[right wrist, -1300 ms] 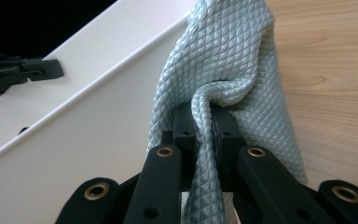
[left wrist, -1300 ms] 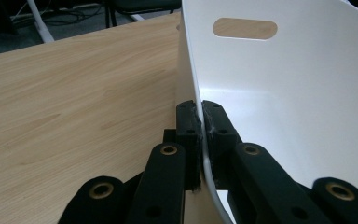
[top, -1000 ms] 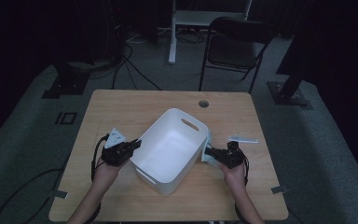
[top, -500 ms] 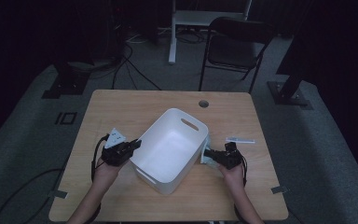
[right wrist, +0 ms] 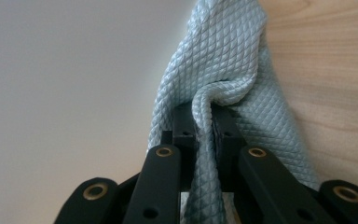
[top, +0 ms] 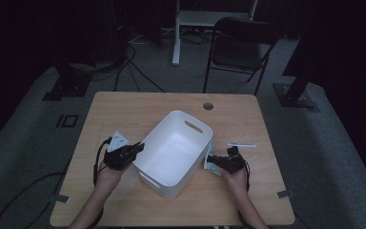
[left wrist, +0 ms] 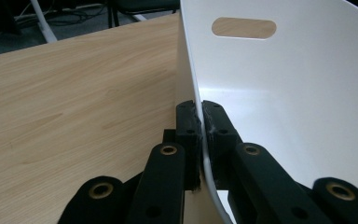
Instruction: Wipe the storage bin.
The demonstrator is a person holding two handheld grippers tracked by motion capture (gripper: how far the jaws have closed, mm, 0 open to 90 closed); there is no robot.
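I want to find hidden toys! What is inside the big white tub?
The white tub looks bare inside: only its smooth white floor and walls show. The near wall covers a small strip of the floor by the person's side, so that part cannot be checked.

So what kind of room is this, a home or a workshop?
Probably a lab or studio: a lone wooden table on grey carpet, a folding chair, loose cables and stand bases against dark surroundings.
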